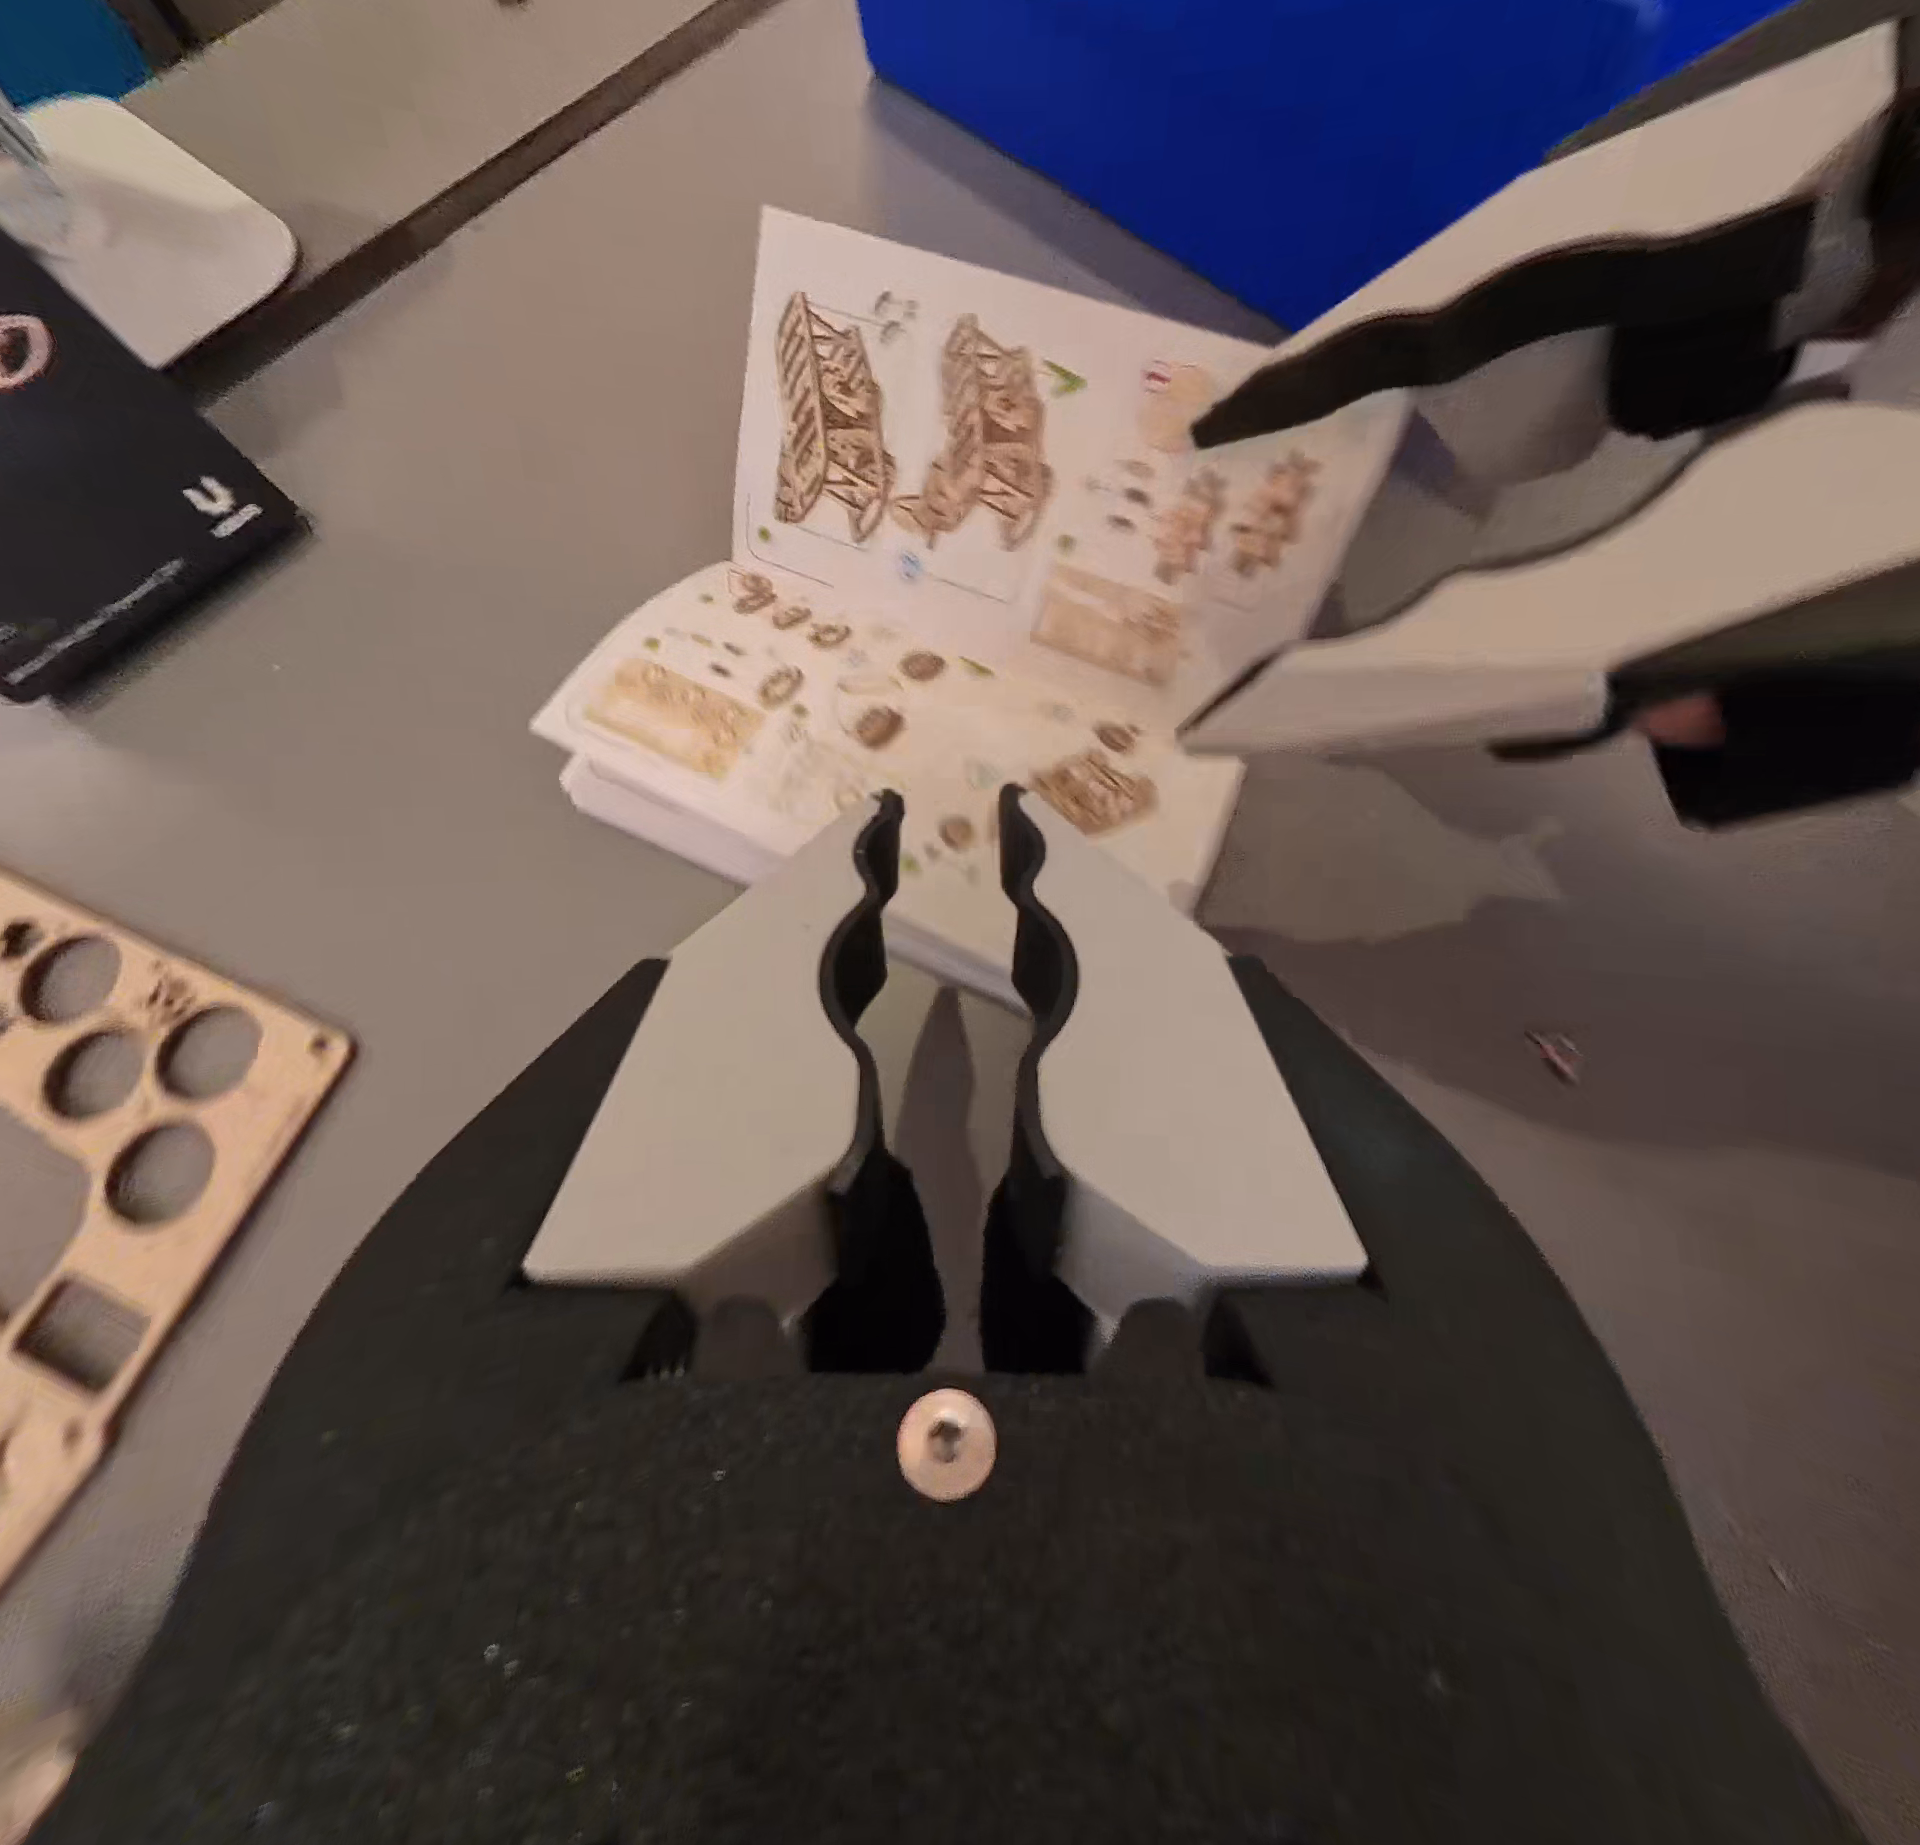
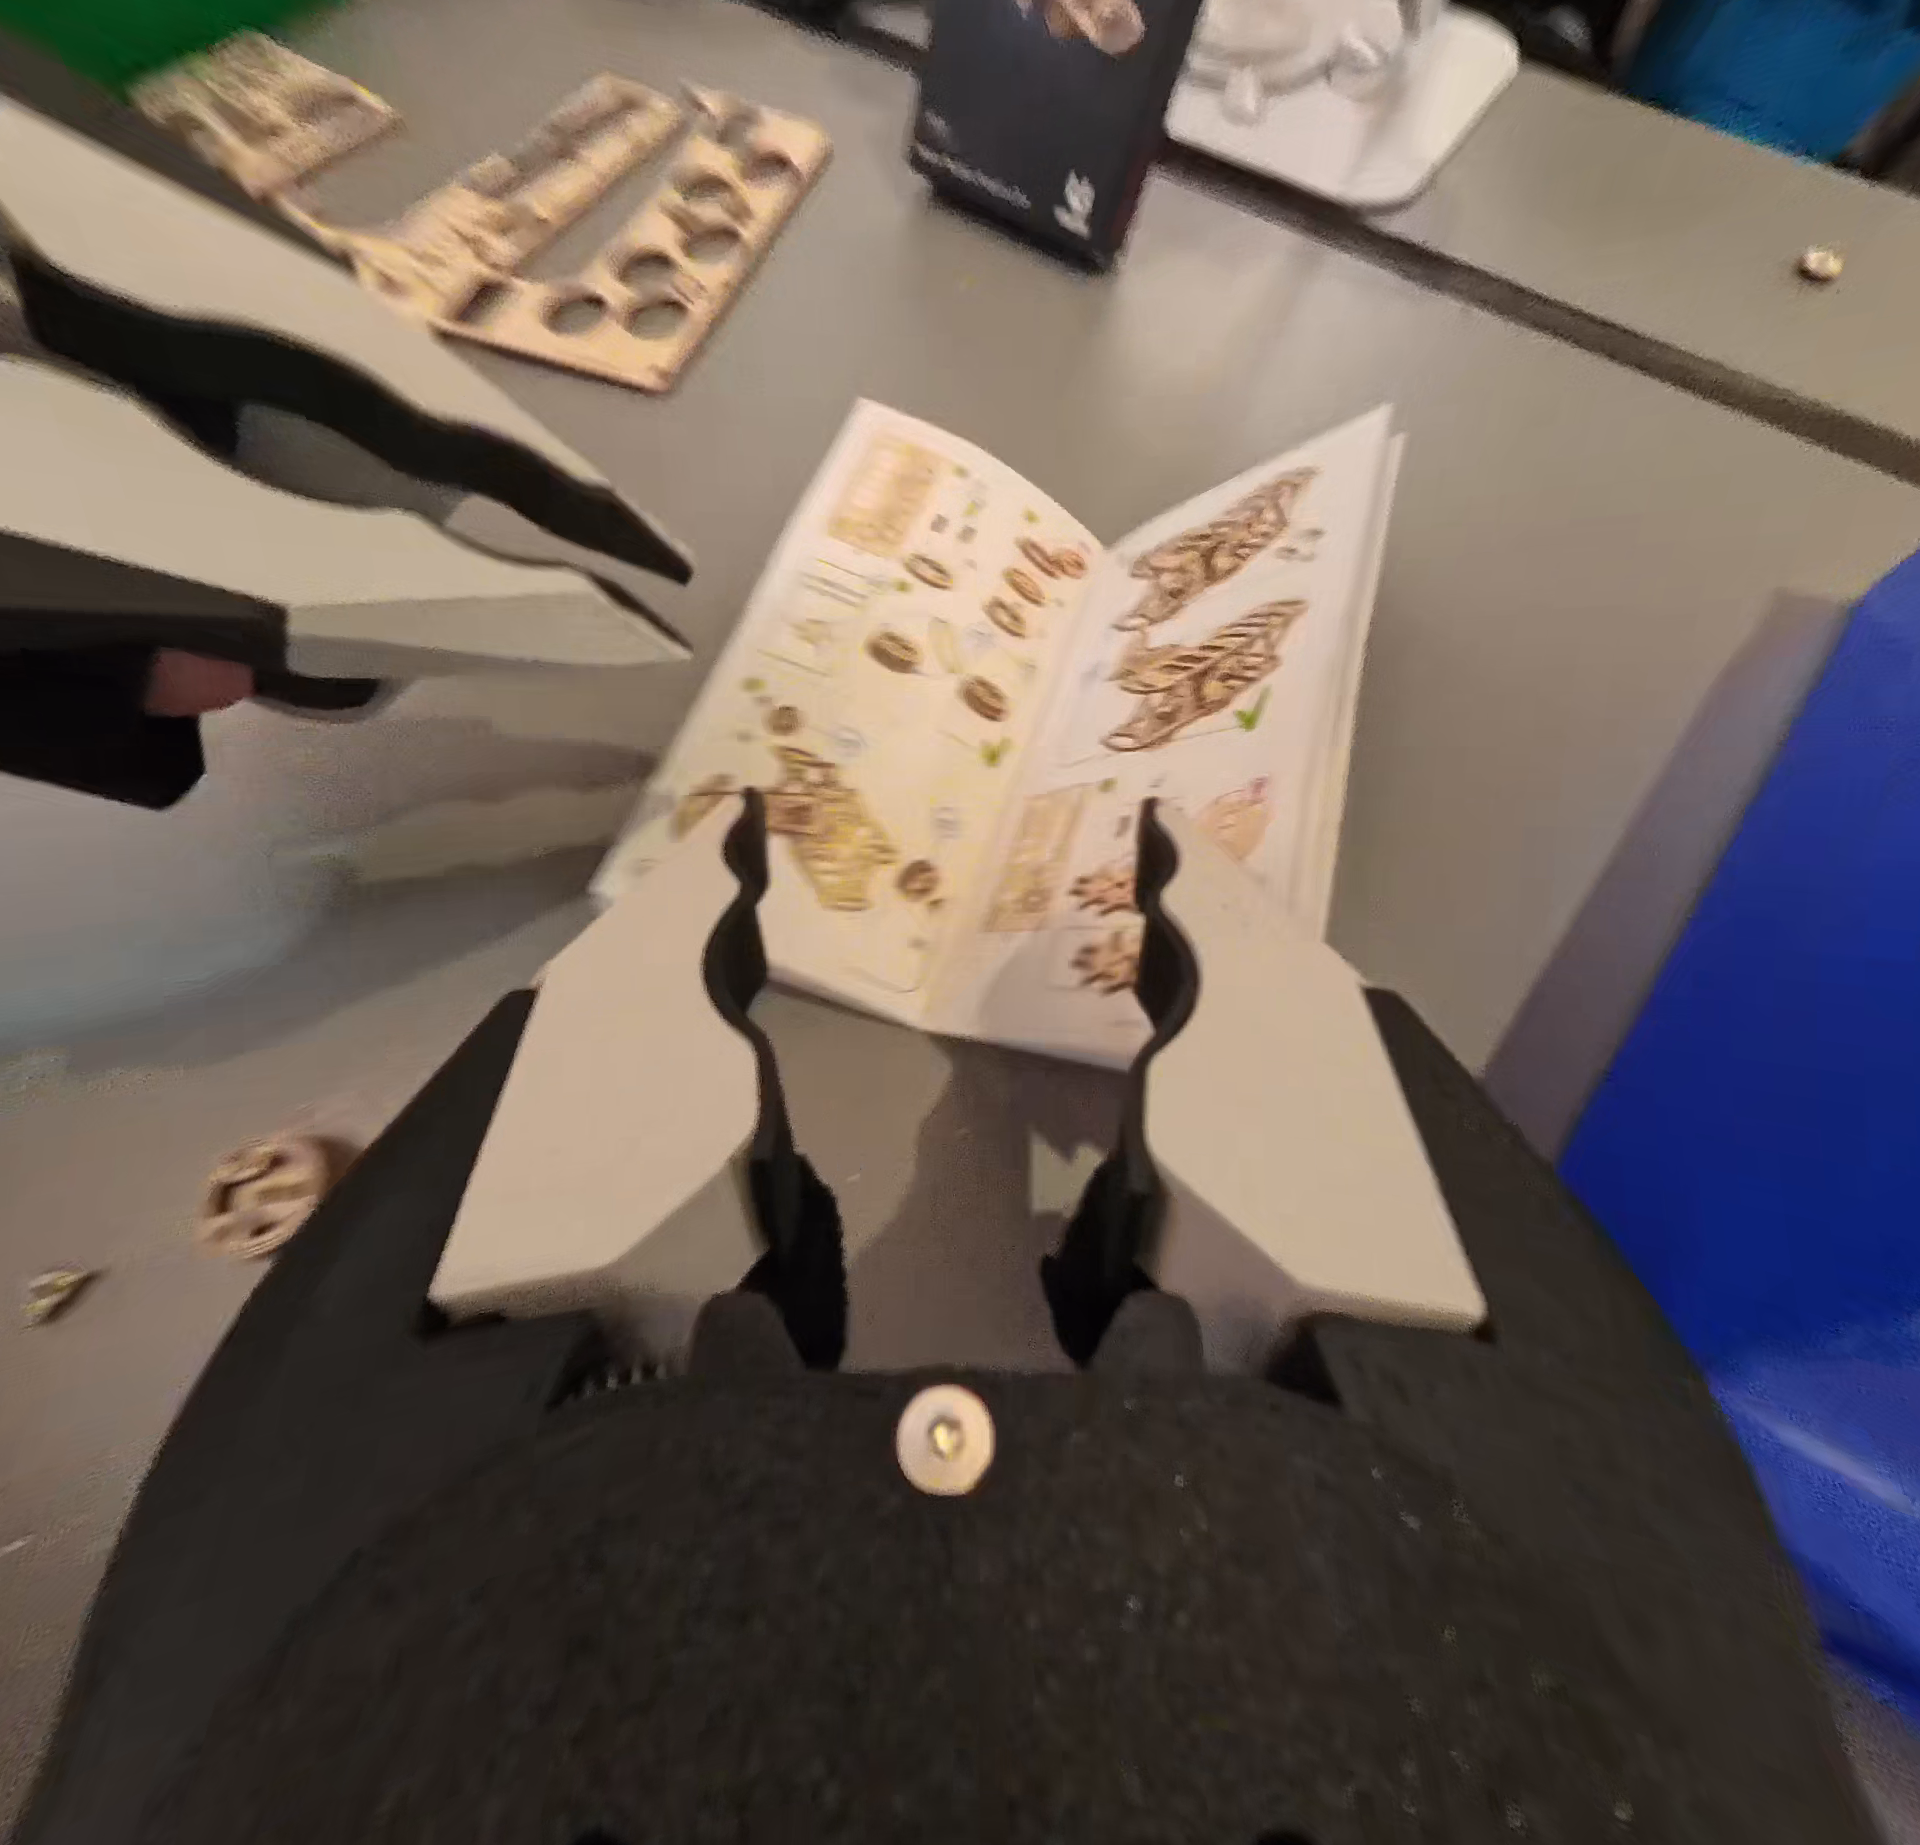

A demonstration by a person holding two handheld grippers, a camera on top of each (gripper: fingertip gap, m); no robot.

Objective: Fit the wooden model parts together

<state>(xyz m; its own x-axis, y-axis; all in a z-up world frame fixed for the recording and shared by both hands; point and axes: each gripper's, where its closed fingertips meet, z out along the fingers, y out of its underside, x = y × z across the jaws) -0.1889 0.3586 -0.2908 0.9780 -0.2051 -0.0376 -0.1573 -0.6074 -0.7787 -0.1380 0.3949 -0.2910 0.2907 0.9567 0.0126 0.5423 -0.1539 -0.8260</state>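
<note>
A wooden parts sheet (image 1: 125, 1120) with punched-out round holes lies at the left; it also shows in the right wrist view (image 2: 623, 247), next to a second sheet (image 2: 260, 112). A small round wooden part (image 2: 260, 1198) lies loose on the grey table. My left gripper (image 1: 948, 798) is empty, its jaws a narrow gap apart, above the near edge of an open instruction booklet (image 1: 935, 569). My right gripper (image 2: 948, 803) is wide open and empty over the booklet (image 2: 1039, 715). Each gripper shows in the other's view, the right (image 1: 1195, 590) and the left (image 2: 686, 606).
A blue bin (image 1: 1247, 81) stands beyond the booklet, on the right in the right wrist view (image 2: 1766, 1068). A black box (image 2: 1060, 81) and a white tray (image 2: 1351, 81) stand at the back. A small wood scrap (image 2: 57, 1291) lies near the round part. The small wood scrap (image 2: 57, 1291) is about 20 cm from both grippers' fingertips.
</note>
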